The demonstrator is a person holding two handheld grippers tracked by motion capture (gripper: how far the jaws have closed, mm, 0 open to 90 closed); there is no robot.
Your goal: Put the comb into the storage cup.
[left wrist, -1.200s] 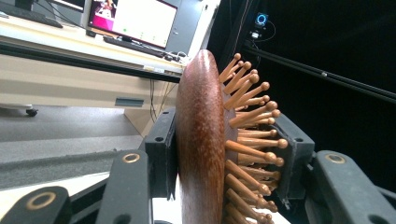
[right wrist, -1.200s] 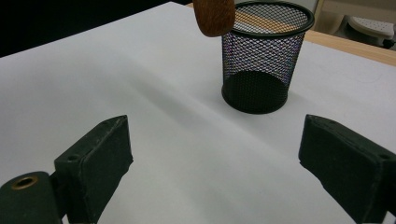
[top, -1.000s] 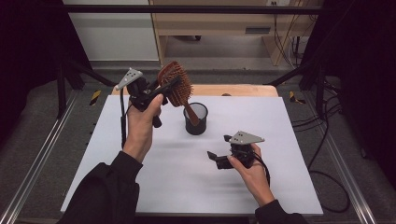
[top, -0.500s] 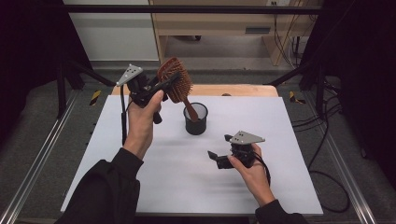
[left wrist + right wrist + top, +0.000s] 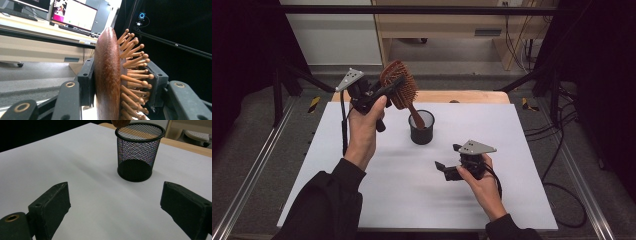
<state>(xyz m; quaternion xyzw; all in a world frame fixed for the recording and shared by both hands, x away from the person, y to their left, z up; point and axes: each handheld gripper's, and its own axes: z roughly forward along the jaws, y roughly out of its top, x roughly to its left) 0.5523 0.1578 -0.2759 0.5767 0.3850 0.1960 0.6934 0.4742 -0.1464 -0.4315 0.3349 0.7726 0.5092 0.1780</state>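
A wooden paddle hairbrush (image 5: 401, 89) with wooden pins hangs head-up over the table, and my left gripper (image 5: 394, 90) is shut on its head. In the left gripper view the jaws press the brush (image 5: 107, 80) from its back and its pin side, around my left gripper (image 5: 121, 82). The brush handle slants down to the mouth of a black mesh cup (image 5: 422, 131). In the right gripper view the handle's end (image 5: 120, 122) hangs just above the cup (image 5: 138, 152) rim. My right gripper (image 5: 447, 157) (image 5: 115, 210) is open and empty, low over the table, facing the cup.
The white tabletop (image 5: 377, 190) ends in a wooden strip (image 5: 472, 96) at the back. Metal frame rails (image 5: 257, 170) run along both sides, with cables (image 5: 557, 150) on the floor at the right. A desk with monitors (image 5: 72, 17) stands beyond the table.
My left gripper has risen slightly with the brush. The right gripper has stayed where it was.
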